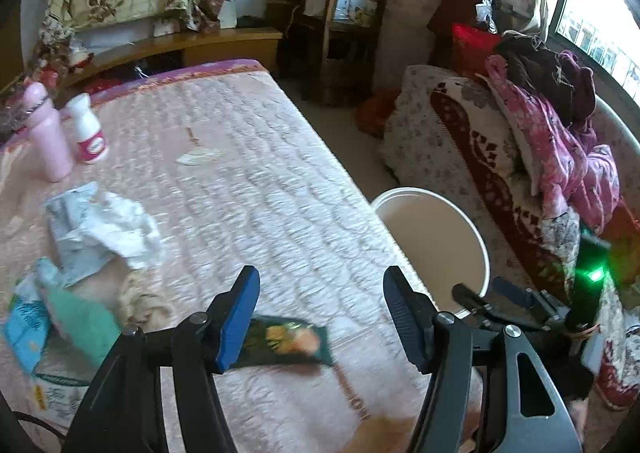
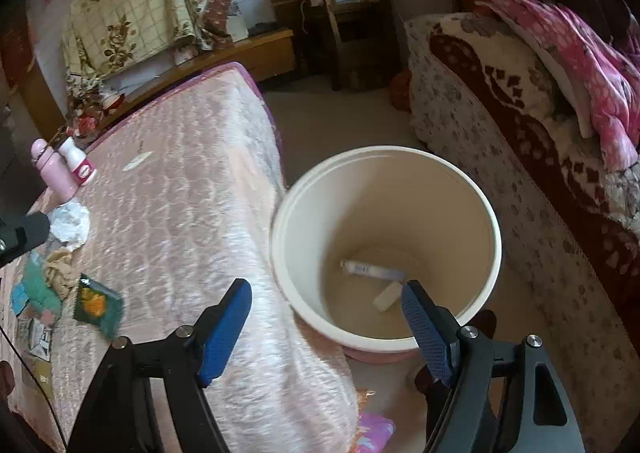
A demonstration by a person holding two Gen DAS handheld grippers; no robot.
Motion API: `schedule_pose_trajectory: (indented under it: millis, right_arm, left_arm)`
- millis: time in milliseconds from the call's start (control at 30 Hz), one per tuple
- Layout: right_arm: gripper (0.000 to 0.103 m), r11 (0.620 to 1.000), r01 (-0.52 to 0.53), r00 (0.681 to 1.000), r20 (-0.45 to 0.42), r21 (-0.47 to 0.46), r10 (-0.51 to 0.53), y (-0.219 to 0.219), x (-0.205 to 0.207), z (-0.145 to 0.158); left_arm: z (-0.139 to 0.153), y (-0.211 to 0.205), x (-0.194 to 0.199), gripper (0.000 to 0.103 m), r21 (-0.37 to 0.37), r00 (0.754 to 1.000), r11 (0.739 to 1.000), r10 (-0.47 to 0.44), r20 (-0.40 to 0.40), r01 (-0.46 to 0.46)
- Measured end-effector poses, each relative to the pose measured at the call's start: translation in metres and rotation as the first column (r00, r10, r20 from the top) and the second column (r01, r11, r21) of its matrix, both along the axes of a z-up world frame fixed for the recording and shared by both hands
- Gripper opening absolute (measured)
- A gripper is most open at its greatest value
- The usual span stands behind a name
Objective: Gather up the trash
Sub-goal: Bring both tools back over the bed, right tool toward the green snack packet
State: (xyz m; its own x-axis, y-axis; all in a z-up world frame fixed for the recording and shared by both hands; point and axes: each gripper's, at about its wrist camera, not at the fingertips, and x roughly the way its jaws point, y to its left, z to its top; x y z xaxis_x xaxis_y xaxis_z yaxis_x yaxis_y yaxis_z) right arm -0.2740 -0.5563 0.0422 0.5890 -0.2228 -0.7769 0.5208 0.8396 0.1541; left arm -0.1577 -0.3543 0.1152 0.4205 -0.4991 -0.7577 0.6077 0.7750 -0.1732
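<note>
Both tongs stand open, gripping nothing: our left gripper (image 1: 320,317) hangs above the green wrapper (image 1: 286,341) on the bed (image 1: 256,189); only our right gripper (image 2: 326,321) view reveals two scraps (image 2: 374,271) inside the bucket (image 2: 280,213)

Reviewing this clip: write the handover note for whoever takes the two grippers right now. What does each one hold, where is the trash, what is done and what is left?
Left gripper: open, empty, above the dark green snack wrapper on the pink bedcover.
Right gripper: open, empty, at the near rim of the cream bucket on the floor beside the bed.
Done: two pieces lie in the bucket, a white tube and a small pale block.
Left: the snack wrapper, the crumpled white paper, the beige wad, and the blue and green packets at the near left of the bed. The pink bottle and white bottle stand upright; whether they count as trash is unclear.
</note>
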Motion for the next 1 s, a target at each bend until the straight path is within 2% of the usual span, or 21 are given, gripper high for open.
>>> schedule_pose_trajectory:
  millis: [167, 433, 667, 1000]
  right_arm:
    - [0.080, 1.000, -0.028, 0.999, 0.035, -0.014, 0.029, 0.024, 0.001, 0.019]
    - [0.080, 0.993, -0.109, 0.992, 0.066, -0.034, 0.111, 0.066, 0.015, 0.039]
    - [0.080, 0.983, -0.182, 0.981, 0.054, -0.038, 0.184, 0.099, 0.031, 0.041]
    - [0.080, 0.961, -0.271, 0.961, 0.038, -0.054, 0.274, 0.142, 0.051, 0.039]
  left_arm:
    - [0.005, 0.025, -0.004, 0.065, 0.015, 0.999, 0.999, 0.028, 0.038, -0.028]
    - [0.012, 0.054, -0.009, 0.065, -0.007, 0.998, 0.998, 0.058, 0.032, -0.058]
    - [0.017, 0.087, -0.011, 0.066, -0.004, 0.995, 0.996, 0.089, 0.033, -0.089]
    - [0.013, 0.150, 0.001, 0.067, 0.023, 0.979, 0.980, 0.195, 0.057, -0.197]
